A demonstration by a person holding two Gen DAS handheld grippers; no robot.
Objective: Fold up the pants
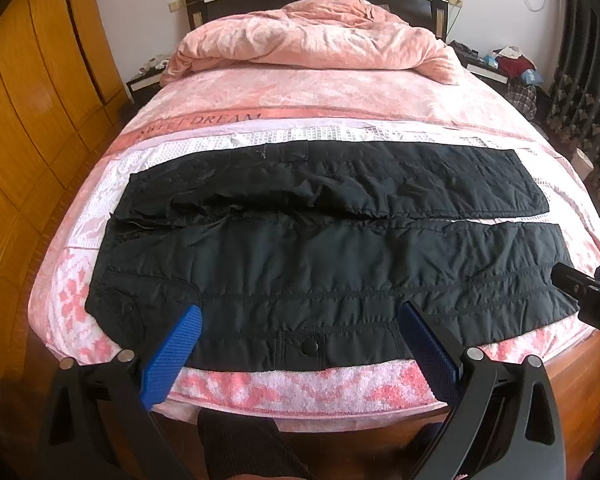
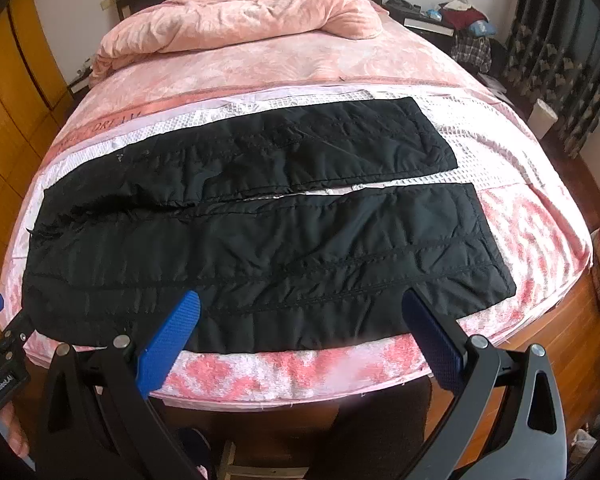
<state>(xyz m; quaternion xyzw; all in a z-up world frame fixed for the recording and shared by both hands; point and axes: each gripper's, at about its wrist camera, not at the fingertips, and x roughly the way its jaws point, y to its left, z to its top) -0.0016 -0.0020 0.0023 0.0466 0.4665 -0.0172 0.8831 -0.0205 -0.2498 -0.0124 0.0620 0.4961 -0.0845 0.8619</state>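
Note:
Black quilted pants (image 1: 320,240) lie flat across the foot of the bed, waist at the left, both legs stretched to the right, side by side with a thin gap between them. They also show in the right wrist view (image 2: 260,232). My left gripper (image 1: 300,316) is open and empty, its blue fingers (image 1: 172,356) over the near leg close to the waist. My right gripper (image 2: 300,304) is open and empty over the near leg toward the cuff. The right gripper also shows at the right edge of the left wrist view (image 1: 588,292).
The bed (image 1: 300,392) has a pink and white patterned cover. A crumpled pink duvet (image 1: 312,36) lies by the dark headboard. A wooden wardrobe (image 1: 28,128) stands at the left. A cluttered nightstand (image 1: 500,68) and dark curtains (image 1: 580,112) are at the right.

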